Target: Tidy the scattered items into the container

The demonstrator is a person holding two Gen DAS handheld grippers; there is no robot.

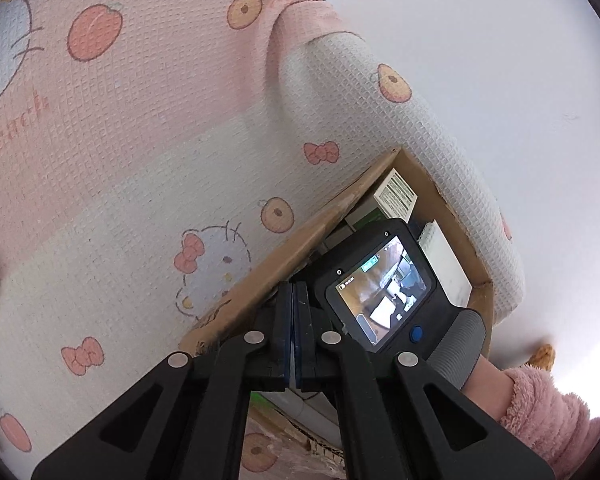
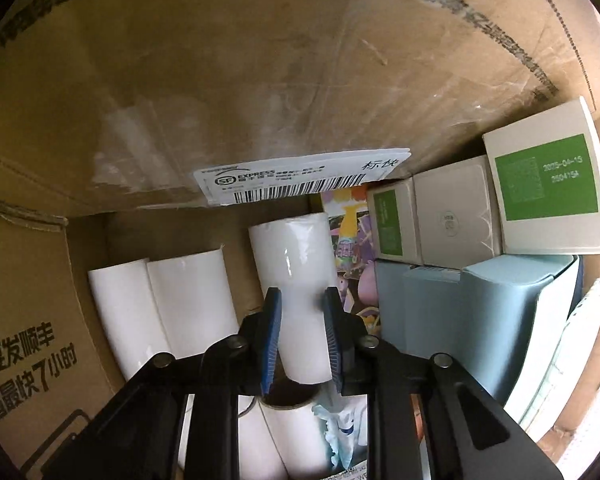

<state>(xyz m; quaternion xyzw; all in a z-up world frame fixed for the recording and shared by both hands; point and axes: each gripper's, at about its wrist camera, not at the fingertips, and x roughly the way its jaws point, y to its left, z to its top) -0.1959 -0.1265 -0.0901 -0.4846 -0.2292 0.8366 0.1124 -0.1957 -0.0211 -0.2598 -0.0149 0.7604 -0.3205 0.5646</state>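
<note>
My right gripper (image 2: 302, 294) reaches down inside the cardboard box (image 2: 220, 80), shut on a white paper roll (image 2: 296, 256) that lies lengthwise between its blue pads. Two more white rolls (image 2: 180, 300) lie to its left on the box floor. My left gripper (image 1: 295, 292) is shut with nothing in it, its pads pressed together just outside the cardboard box's wall (image 1: 260, 268). In the left wrist view the right tool's screen (image 1: 380, 288) sits over the box opening, held by a hand in a pink fuzzy sleeve (image 1: 548, 412).
The box also holds green-and-white cartons (image 2: 548, 184), a pale blue plastic item (image 2: 480, 312), a colourful package (image 2: 352, 248) and a shipping label (image 2: 300, 180). The box rests on a cartoon-print blanket (image 1: 140, 140), with a white surface (image 1: 500, 60) beyond.
</note>
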